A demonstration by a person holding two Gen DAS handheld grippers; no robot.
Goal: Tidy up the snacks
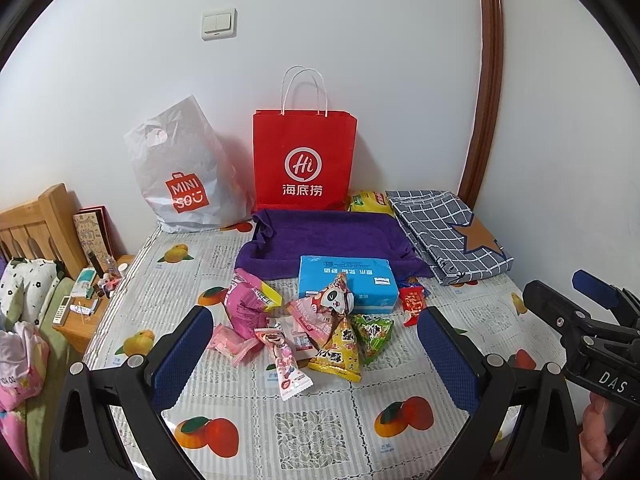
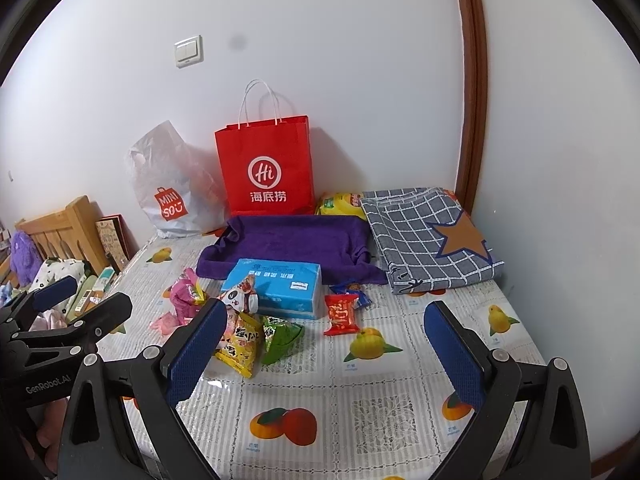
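Snacks: a heap of small packets (image 1: 316,328) lies mid-surface, just in front of a blue tissue pack (image 1: 347,285) and ahead of both tools.
Left edge: a wooden headboard (image 1: 38,228) and a low bedside stand (image 1: 96,300) with clutter sit beside the surface.
White bag: a plastic bag (image 1: 182,176) printed "MINISO" leans on the wall at the back left.
Red bag: a paper bag (image 1: 304,160) with a "Hi" logo and Chinese characters stands upright against the wall, beside the white one.
Purple towel: a folded cloth (image 1: 328,240) lies between the red bag and the tissue pack.
Red packet: one snack (image 2: 341,314) lies apart, right of the heap.
Checked cloth: a grey grid fabric (image 1: 448,232) with a brown star fills the back right corner.
Left tool (image 1: 316,354): fingers spread wide, holding nothing.
Right tool (image 2: 326,354): fingers wide apart, empty; the body reads "DAS".
Open room: the fruit-print surface (image 2: 360,408) is bare near the front edge and on the right.
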